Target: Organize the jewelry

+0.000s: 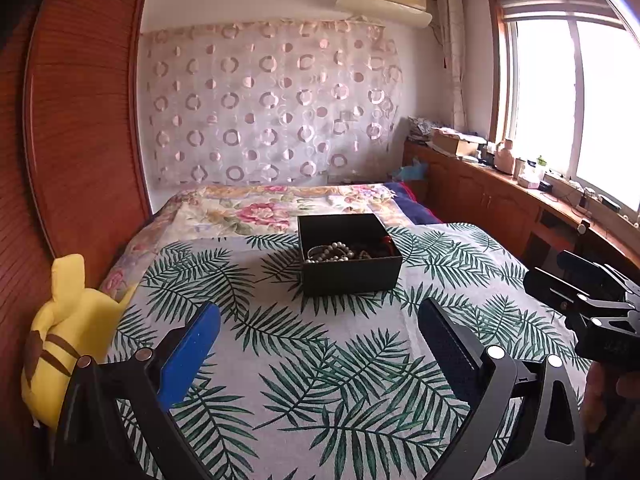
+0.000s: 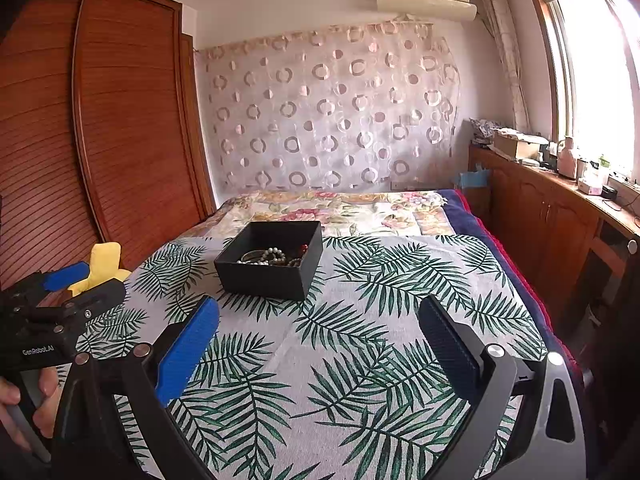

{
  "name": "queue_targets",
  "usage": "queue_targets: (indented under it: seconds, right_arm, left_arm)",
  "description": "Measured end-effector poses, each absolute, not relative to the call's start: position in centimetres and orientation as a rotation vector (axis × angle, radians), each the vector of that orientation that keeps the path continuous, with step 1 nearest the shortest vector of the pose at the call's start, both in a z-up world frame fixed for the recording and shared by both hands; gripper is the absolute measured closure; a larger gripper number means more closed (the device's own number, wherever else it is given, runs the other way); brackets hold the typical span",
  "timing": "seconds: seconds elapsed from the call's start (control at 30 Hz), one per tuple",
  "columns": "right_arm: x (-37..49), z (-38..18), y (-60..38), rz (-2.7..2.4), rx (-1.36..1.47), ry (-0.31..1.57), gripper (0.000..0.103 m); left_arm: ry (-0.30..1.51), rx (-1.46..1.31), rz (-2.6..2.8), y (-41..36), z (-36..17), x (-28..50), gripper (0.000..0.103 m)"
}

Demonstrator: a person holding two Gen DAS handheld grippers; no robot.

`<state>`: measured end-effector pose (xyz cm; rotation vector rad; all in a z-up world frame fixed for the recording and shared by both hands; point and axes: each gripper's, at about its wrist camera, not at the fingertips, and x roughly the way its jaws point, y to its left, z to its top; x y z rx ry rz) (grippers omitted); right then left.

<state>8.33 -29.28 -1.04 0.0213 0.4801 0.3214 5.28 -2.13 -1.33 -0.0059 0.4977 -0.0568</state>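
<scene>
A black open box [image 1: 350, 276] sits on the palm-leaf cloth [image 1: 304, 364] spread over the bed. Inside it lie a white bead string [image 1: 331, 252], darker beads and a red piece [image 1: 385, 239]. The same box [image 2: 269, 276] shows left of centre in the right wrist view, with the white bead string [image 2: 266, 257] in it. My left gripper [image 1: 319, 312] hangs open well short of the box, nothing between its fingers. My right gripper [image 2: 319, 312] is also open and empty, to the right of the left one and nearer than the box.
A yellow plush toy [image 1: 66, 336] lies at the bed's left edge against the wooden wardrobe [image 1: 80, 120]. A floral blanket [image 1: 276, 208] covers the far half of the bed. A low wooden cabinet [image 2: 560, 216] with clutter runs along the window side. A hand [image 2: 24, 404] grips the left tool.
</scene>
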Motion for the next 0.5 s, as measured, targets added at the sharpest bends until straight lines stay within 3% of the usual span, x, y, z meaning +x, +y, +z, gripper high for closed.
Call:
queue_targets:
  seconds: [0.5]
  right_arm:
    - [8.23,-1.28,-29.15,0.323,0.020,0.485,0.002]
  left_arm:
    - [0.495,0.001,-0.056,-2.14,-1.33,5.19,0.007]
